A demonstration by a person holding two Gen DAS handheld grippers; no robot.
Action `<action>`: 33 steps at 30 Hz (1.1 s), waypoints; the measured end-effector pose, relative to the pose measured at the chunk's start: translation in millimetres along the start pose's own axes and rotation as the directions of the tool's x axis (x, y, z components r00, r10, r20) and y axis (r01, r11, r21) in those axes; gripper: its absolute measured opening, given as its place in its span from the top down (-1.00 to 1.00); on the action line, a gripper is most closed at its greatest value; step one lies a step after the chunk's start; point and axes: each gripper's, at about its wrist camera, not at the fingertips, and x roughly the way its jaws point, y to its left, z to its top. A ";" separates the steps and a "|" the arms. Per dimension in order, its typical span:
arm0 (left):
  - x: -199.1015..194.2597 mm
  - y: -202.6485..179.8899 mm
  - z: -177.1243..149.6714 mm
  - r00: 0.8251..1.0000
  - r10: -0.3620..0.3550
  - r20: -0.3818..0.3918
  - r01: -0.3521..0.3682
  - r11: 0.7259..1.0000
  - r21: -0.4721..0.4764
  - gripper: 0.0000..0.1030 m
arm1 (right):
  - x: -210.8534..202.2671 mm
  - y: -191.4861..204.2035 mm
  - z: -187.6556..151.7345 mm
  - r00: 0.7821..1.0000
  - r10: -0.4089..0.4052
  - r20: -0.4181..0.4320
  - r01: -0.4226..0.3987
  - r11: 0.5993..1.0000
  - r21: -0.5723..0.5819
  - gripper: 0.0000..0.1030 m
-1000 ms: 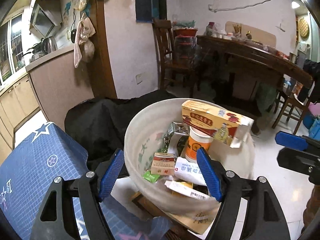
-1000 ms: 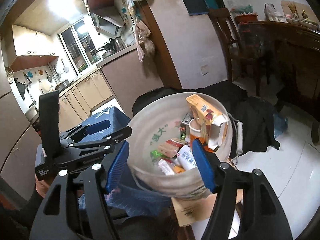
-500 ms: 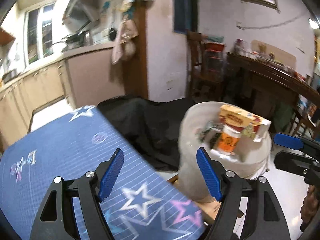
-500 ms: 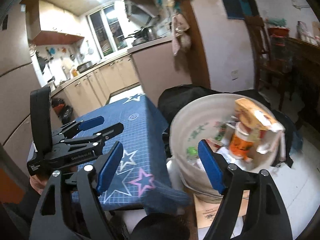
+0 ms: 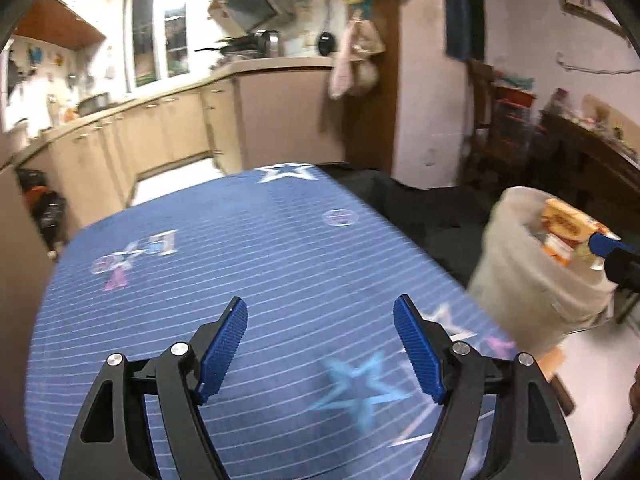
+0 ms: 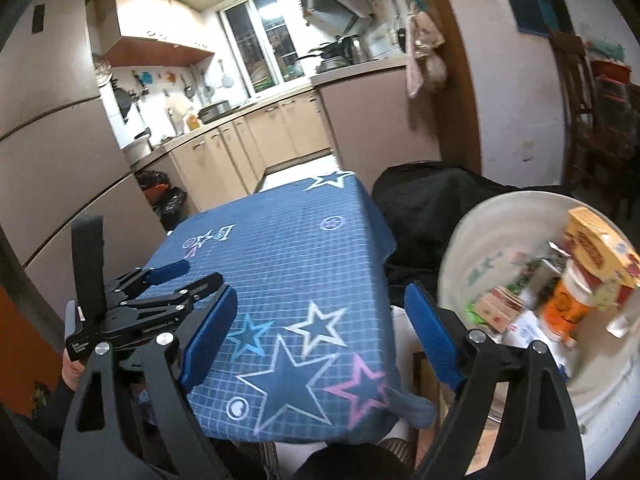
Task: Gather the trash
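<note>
Swinging both tools off the trash bucket [image 6: 532, 288] toward the blue-clothed bench [image 5: 248, 280], leaving it at three o'clock, left tool [image 5: 320, 350] and right tool [image 6: 320, 332] gaping empty, jaws just widening; judging cartons light, crushable, best pinched across flat faces.

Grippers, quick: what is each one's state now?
Left gripper: open, holding nothing.
Right gripper: open, holding nothing; it has just been opening.

The bench [image 5: 224, 264] top, under its blue star cloth, lies bare from edge to edge. Off its right edge stand the white trash bucket [image 6: 516, 240], heaped with boxes, and a black bag [image 6: 424, 196] near the far right corner.
</note>
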 end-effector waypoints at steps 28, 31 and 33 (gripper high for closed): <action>-94.2 -125.3 -42.3 0.936 -0.340 0.090 0.299 0.903 0.310 -0.91 | -164.1 52.1 -73.1 0.718 -0.684 0.131 0.696 0.712 -0.096 -0.89; -114.0 -158.7 -43.8 0.911 -0.394 0.118 0.331 0.873 0.359 -0.91 | -197.5 45.5 -86.1 0.682 -0.717 0.144 0.728 0.685 -0.037 -0.89; -126.8 -176.6 -45.1 0.912 -0.373 0.172 0.296 0.887 0.354 -0.91 | -209.7 40.2 -92.9 0.641 -0.750 0.162 0.761 0.649 -0.006 -0.89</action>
